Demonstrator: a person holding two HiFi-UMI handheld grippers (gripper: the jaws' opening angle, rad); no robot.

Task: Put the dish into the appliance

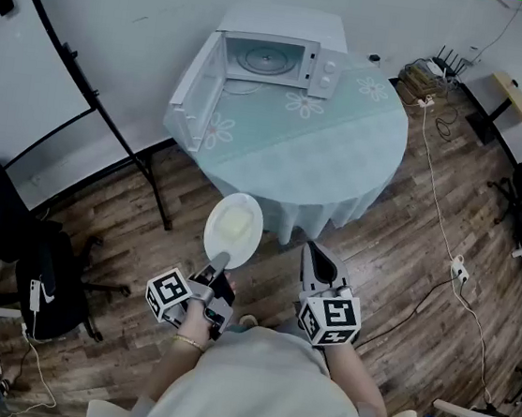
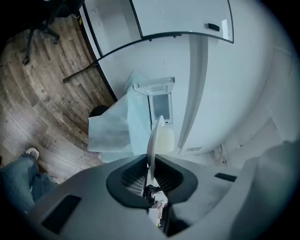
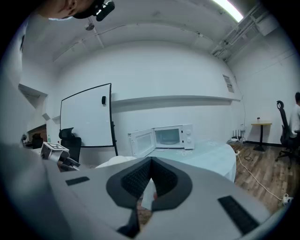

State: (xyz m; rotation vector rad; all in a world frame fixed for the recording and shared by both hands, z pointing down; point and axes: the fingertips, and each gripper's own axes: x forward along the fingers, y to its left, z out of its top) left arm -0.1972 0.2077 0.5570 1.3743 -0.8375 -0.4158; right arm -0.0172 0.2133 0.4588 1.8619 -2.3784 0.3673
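A white dish [image 1: 233,231] stands tilted in front of me, held by its near rim in my left gripper [image 1: 219,264], which is shut on it. In the left gripper view the dish [image 2: 153,140] shows edge-on between the jaws of my left gripper [image 2: 151,164]. The white microwave [image 1: 278,56] sits at the back of the round table [image 1: 343,156] with its door [image 1: 194,89] swung wide open to the left and its glass turntable bare. The microwave [image 2: 160,104] lies well ahead of the dish. My right gripper [image 1: 315,260] is shut and holds nothing; the right gripper [image 3: 150,161] points toward the microwave [image 3: 172,137].
A pale blue flowered cloth covers the table, which stands between me and the microwave. A whiteboard stand [image 1: 110,128] has its legs at the table's left. An office chair [image 1: 12,238] is at my left. Cables [image 1: 438,225] and a power strip [image 1: 459,268] lie on the wooden floor at right.
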